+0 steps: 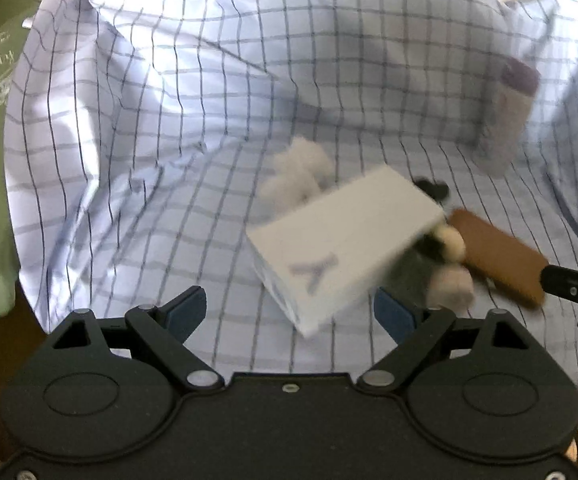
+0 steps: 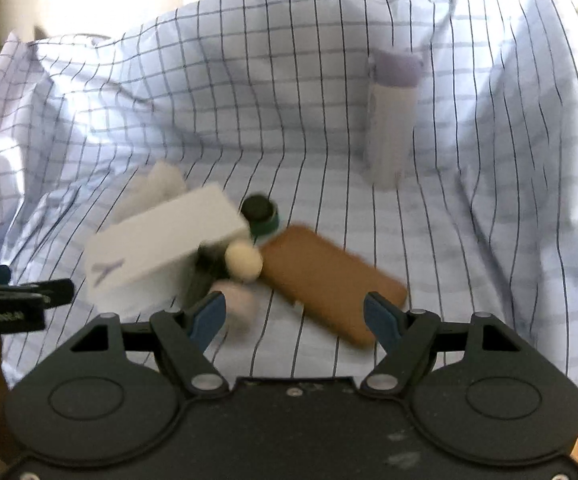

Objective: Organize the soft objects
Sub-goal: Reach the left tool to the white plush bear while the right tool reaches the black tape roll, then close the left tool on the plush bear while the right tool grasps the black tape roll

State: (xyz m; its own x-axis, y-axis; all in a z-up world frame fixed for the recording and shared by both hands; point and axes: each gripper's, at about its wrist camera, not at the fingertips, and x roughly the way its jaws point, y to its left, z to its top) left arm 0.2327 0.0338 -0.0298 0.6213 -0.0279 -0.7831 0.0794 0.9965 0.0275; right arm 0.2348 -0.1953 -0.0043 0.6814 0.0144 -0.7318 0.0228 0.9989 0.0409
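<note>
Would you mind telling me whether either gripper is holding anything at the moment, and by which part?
Nothing is held. The left gripper and right gripper both stand open above the checked cloth, with no pad pressing on anything.

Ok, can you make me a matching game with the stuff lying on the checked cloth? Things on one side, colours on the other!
Things:
1. box
2. flat case
3. bottle cap
4. little round tin

Colours:
A. purple
B. black top with a green side
C. white
D. brown

Pairs: 1-C, 2-D, 3-A, 4-B
</note>
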